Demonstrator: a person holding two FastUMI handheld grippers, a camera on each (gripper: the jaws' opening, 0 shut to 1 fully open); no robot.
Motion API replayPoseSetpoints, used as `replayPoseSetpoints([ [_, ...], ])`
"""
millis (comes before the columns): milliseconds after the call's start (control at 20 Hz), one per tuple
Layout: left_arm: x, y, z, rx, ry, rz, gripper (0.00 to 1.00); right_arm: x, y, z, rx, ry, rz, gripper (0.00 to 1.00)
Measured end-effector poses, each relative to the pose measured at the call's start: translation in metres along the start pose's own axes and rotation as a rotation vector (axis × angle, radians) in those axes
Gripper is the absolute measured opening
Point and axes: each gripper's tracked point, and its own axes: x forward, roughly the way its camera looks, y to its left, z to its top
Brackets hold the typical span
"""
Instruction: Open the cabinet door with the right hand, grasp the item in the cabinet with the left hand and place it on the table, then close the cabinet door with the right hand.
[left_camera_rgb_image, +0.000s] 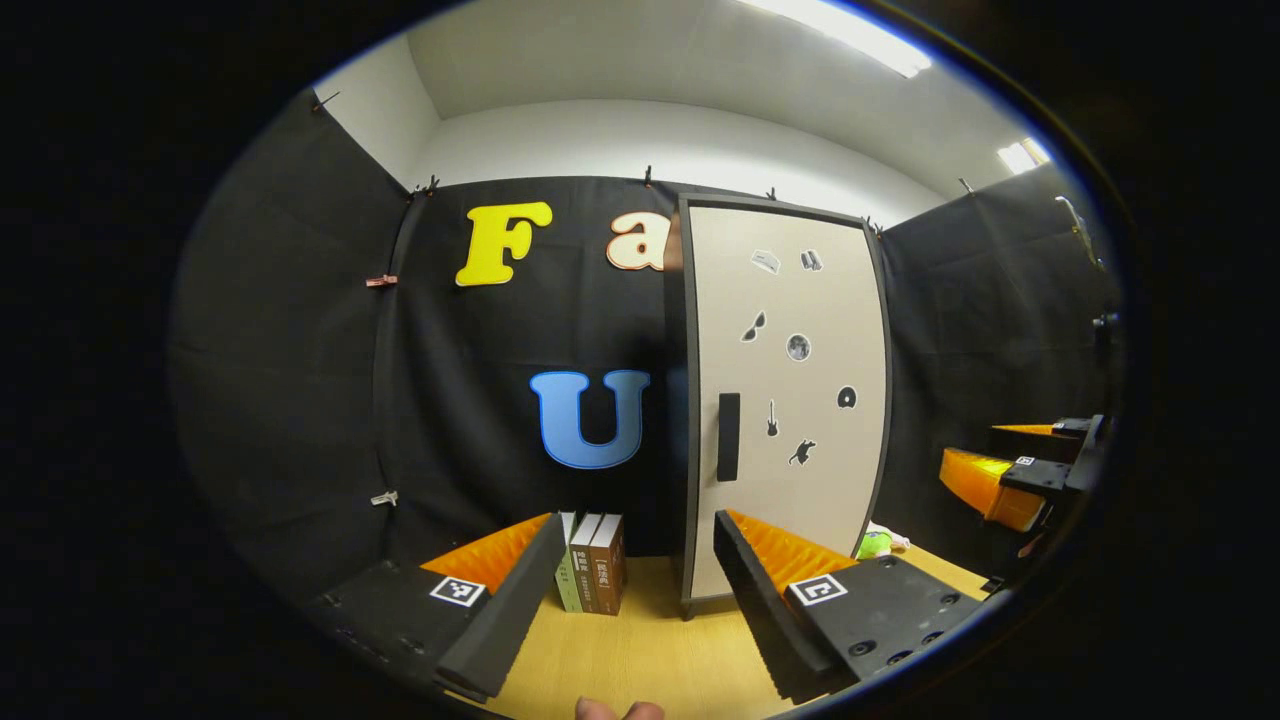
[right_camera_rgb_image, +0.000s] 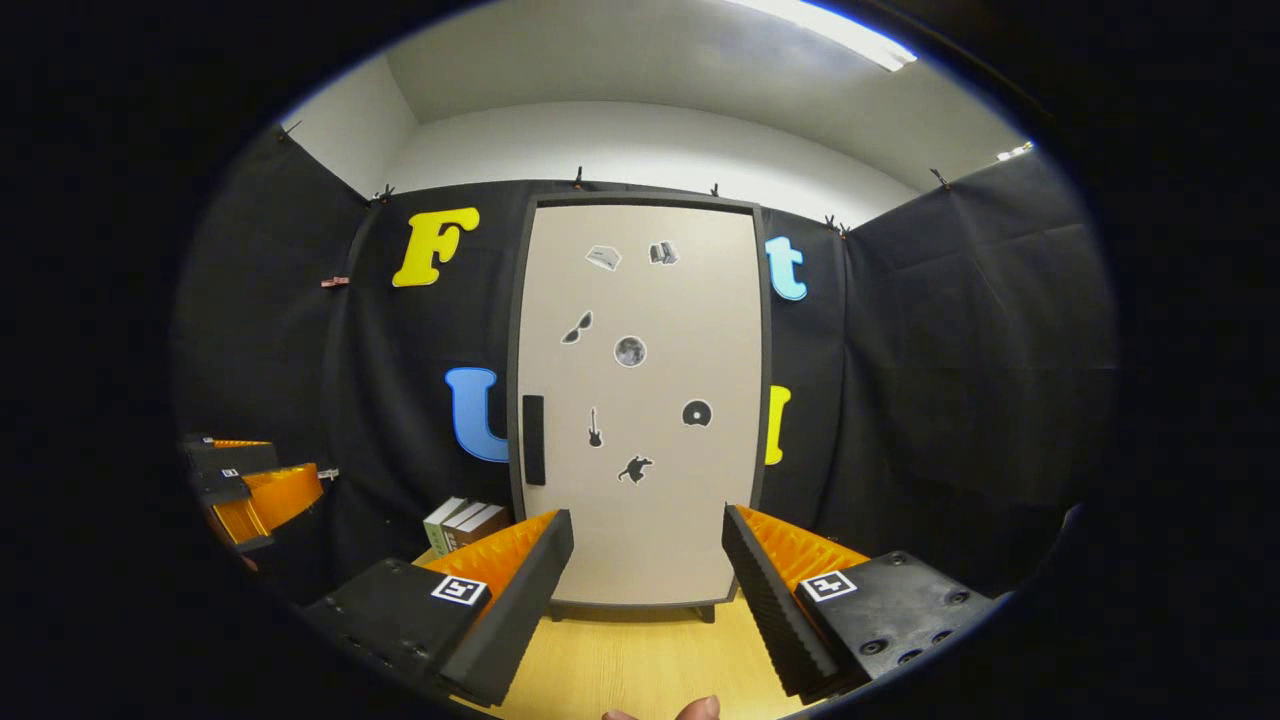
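Observation:
A tall cabinet (right_camera_rgb_image: 640, 400) with a beige door and dark frame stands on the wooden table, door shut. Its dark vertical handle (right_camera_rgb_image: 533, 440) sits on the door's left side, and small stickers dot the door. My right gripper (right_camera_rgb_image: 648, 560) faces the door squarely, open, nothing between its fingers. In the left gripper view the cabinet (left_camera_rgb_image: 785, 400) stands right of centre with its handle (left_camera_rgb_image: 728, 437) on the near edge. My left gripper (left_camera_rgb_image: 635, 565) is open and holds nothing. The right gripper (left_camera_rgb_image: 1030, 475) shows at the far right of that view. Whatever is inside the cabinet is hidden.
Three books (left_camera_rgb_image: 592, 562) stand upright left of the cabinet, against the black cloth wall; they show as books (right_camera_rgb_image: 465, 522) in the right gripper view. A small green and white object (left_camera_rgb_image: 878, 543) lies right of the cabinet. The wooden table (left_camera_rgb_image: 640, 650) stretches in front.

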Motion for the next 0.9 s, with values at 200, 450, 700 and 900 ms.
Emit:
replayPoseSetpoints([
  [200, -0.003, 0.015, -0.011, -0.011, 0.013, 0.015, 0.94, 0.036, 0.031, 0.009, 0.051, -0.022, 0.046, 0.98],
  [450, -0.007, 0.039, -0.020, -0.029, 0.019, 0.042, 0.94, 0.105, 0.075, 0.011, 0.031, -0.065, 0.092, 0.98],
  [700, -0.007, 0.060, -0.024, -0.028, 0.021, 0.069, 0.95, 0.172, 0.115, 0.001, -0.055, -0.102, 0.108, 0.98],
  [900, -0.005, 0.069, -0.022, -0.027, 0.011, 0.085, 0.95, 0.219, 0.139, -0.029, 0.005, -0.012, 0.124, 0.97],
])
